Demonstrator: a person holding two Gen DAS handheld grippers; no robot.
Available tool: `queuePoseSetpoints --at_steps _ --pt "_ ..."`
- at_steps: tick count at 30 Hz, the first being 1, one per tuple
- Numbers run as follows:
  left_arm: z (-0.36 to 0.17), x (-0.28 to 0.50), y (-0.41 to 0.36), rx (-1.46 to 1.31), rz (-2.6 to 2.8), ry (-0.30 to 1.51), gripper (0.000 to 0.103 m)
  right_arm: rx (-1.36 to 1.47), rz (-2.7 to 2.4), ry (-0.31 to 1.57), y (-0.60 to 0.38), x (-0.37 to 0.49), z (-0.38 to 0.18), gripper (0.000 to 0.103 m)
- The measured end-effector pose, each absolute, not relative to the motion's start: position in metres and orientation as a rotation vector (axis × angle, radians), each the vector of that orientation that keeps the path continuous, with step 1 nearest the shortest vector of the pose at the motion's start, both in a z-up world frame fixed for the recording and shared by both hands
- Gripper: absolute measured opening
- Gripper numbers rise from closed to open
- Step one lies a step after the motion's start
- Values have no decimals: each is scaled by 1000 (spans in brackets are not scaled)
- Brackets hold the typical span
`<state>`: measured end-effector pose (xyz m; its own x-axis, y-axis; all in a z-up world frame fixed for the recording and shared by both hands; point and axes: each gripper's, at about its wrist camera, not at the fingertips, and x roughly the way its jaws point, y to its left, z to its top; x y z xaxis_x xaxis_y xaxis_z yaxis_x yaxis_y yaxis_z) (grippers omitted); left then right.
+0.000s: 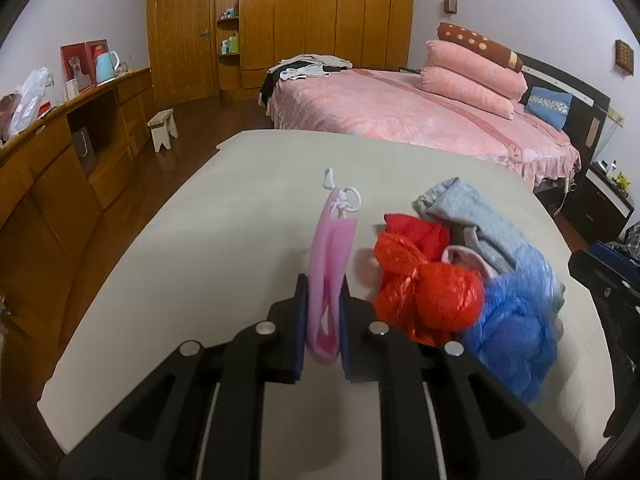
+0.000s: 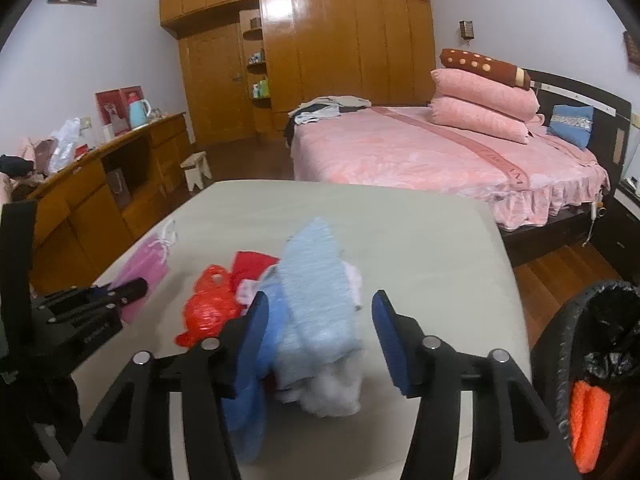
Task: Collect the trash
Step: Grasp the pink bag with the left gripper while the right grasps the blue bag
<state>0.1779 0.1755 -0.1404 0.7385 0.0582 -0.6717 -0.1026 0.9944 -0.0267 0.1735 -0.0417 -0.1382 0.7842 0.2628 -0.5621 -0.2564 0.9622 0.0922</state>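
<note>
1. The left gripper (image 1: 323, 320) pinches a pink mesh bag (image 1: 330, 264) between its two fingers; the bag stands on edge, its white string loops (image 1: 344, 196) at the far end, over the grey table (image 1: 200, 240).
2. The right gripper (image 2: 316, 340) has its fingers spread wide, holding nothing, on either side of a pale blue cloth (image 2: 316, 300) that lies on the pile.
3. The rest of the trash sits in one heap on the table, to the right of the pink bag: a red plastic bag (image 1: 424, 292), a blue plastic bag (image 1: 516, 332) and the grey-blue cloth on top.
4. A bin lined with a black bag (image 2: 600, 344) stands off the table's right edge, with something orange (image 2: 588, 424) hanging at its side.
5. Risks, as I judge them:
   - The pink bag is thin and slack, so it could slip out of the left pinch on the way to the bin.
   - Its string loops could snag on the heap when carried across.
   - Closing the right fingers may catch only a fold of cloth, or drag the plastic bags along and scatter them off the table.
</note>
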Motion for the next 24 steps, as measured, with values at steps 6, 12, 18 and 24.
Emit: queuePoseSetpoints --at_steps 6,12,18,24 --pt "-139 167 179 -68 94 734 13 9 321 619 -23 159 -140 49" --pt "-137 154 186 -72 98 727 13 -22 349 635 -2 144 -149 49" --pt "-134 146 193 -84 99 727 13 -65 347 671 15 140 -166 49" --pt "-129 143 196 -91 93 720 13 -82 331 717 18 143 -182 31"
